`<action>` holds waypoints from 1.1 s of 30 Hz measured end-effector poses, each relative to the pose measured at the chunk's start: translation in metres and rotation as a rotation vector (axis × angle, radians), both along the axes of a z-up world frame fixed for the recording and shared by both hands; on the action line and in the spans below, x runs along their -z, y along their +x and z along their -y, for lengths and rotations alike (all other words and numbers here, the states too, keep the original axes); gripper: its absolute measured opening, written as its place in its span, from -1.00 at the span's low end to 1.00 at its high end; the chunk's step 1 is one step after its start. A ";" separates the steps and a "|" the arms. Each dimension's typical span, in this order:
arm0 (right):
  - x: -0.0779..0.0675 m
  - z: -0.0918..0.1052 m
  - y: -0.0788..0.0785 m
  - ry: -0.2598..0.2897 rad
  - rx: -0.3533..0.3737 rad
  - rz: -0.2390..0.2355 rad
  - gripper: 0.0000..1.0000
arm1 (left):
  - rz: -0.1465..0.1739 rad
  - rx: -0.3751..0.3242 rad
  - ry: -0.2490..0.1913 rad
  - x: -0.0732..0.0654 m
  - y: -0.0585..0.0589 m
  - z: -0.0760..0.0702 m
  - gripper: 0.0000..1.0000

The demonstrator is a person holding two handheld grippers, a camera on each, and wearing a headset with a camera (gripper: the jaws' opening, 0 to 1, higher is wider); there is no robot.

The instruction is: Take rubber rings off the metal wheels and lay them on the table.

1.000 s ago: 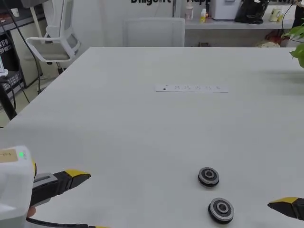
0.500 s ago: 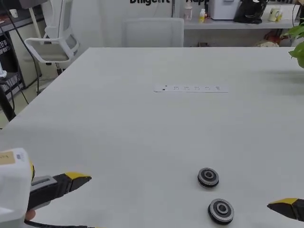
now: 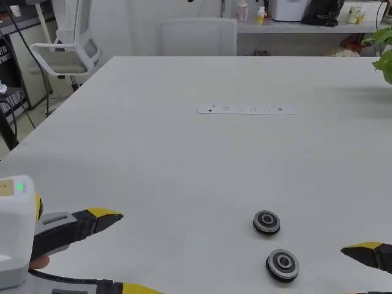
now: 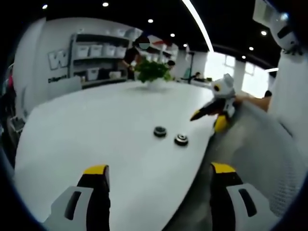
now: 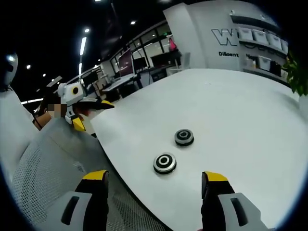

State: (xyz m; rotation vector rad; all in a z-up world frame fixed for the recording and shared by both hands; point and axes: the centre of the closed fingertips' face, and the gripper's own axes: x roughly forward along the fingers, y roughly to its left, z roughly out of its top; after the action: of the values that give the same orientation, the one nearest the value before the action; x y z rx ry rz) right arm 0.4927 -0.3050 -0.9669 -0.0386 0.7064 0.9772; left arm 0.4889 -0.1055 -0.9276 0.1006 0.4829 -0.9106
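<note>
A white office chair (image 3: 66, 56) stands left of the pale table (image 3: 184, 159), a cluttered counter (image 3: 294, 27) behind it

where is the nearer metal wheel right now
In the head view the nearer metal wheel lies flat on the white table near its front edge, right of centre, just in front of the second wheel and apart from it.
</note>
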 end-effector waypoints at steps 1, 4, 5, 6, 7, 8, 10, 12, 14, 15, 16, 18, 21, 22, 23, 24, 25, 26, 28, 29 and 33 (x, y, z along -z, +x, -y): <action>0.002 0.000 0.000 -0.016 -0.010 0.007 0.57 | 0.020 0.017 -0.001 -0.007 0.000 0.004 0.74; 0.011 0.004 0.000 -0.088 -0.036 0.016 0.56 | 0.055 0.048 0.008 -0.022 0.004 0.013 0.74; 0.012 0.004 0.001 -0.098 -0.039 0.022 0.56 | 0.063 0.056 0.009 -0.026 0.005 0.016 0.75; 0.012 0.003 0.001 -0.093 -0.040 0.025 0.56 | 0.077 0.071 0.013 -0.032 0.007 0.020 0.76; 0.011 0.003 0.001 -0.090 -0.042 0.026 0.55 | 0.091 0.086 0.014 -0.037 0.007 0.023 0.76; 0.010 0.002 0.002 -0.080 -0.043 0.028 0.55 | 0.109 0.105 0.017 -0.043 0.008 0.028 0.76; 0.007 0.001 0.003 -0.065 -0.042 0.038 0.53 | 0.139 0.130 0.025 -0.053 0.011 0.036 0.74; 0.005 0.001 0.005 -0.062 -0.041 0.053 0.52 | 0.163 0.150 0.027 -0.061 0.013 0.042 0.73; 0.001 0.000 0.008 -0.048 -0.039 0.062 0.48 | 0.183 0.178 0.019 -0.070 0.015 0.052 0.72; -0.003 -0.002 0.010 -0.027 -0.039 0.076 0.47 | 0.187 0.195 0.022 -0.074 0.016 0.058 0.70; -0.005 -0.003 0.011 -0.022 -0.040 0.081 0.43 | 0.192 0.202 0.024 -0.075 0.017 0.061 0.68; -0.008 -0.004 0.013 -0.020 -0.048 0.097 0.37 | 0.214 0.220 0.028 -0.082 0.020 0.072 0.61; -0.013 -0.007 0.018 -0.028 -0.070 0.123 0.33 | 0.257 0.260 -0.010 -0.097 0.025 0.091 0.47; -0.014 -0.008 0.020 -0.028 -0.076 0.131 0.32 | 0.262 0.272 -0.027 -0.100 0.025 0.096 0.45; -0.016 -0.009 0.022 -0.030 -0.085 0.143 0.30 | 0.265 0.284 -0.038 -0.102 0.026 0.101 0.45; -0.017 -0.010 0.024 -0.032 -0.091 0.152 0.27 | 0.270 0.292 -0.034 -0.103 0.026 0.105 0.45; -0.019 -0.011 0.026 -0.031 -0.100 0.163 0.24 | 0.291 0.310 -0.018 -0.103 0.028 0.110 0.44; -0.020 -0.012 0.027 -0.031 -0.106 0.169 0.23 | 0.315 0.328 0.004 -0.102 0.029 0.114 0.42; -0.022 -0.013 0.029 -0.027 -0.117 0.183 0.18 | 0.365 0.352 0.031 -0.102 0.033 0.121 0.37; -0.023 -0.014 0.030 -0.021 -0.123 0.190 0.15 | 0.381 0.355 0.025 -0.103 0.034 0.125 0.34; -0.029 -0.018 0.032 0.027 -0.155 0.217 -0.01 | 0.405 0.377 0.020 -0.098 0.036 0.147 0.22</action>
State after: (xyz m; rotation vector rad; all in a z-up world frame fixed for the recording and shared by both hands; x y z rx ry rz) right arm 0.5245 -0.2872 -0.9376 -0.1756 0.4959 1.1113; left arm 0.5246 -0.2523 -0.8294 0.3966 0.0932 -1.2194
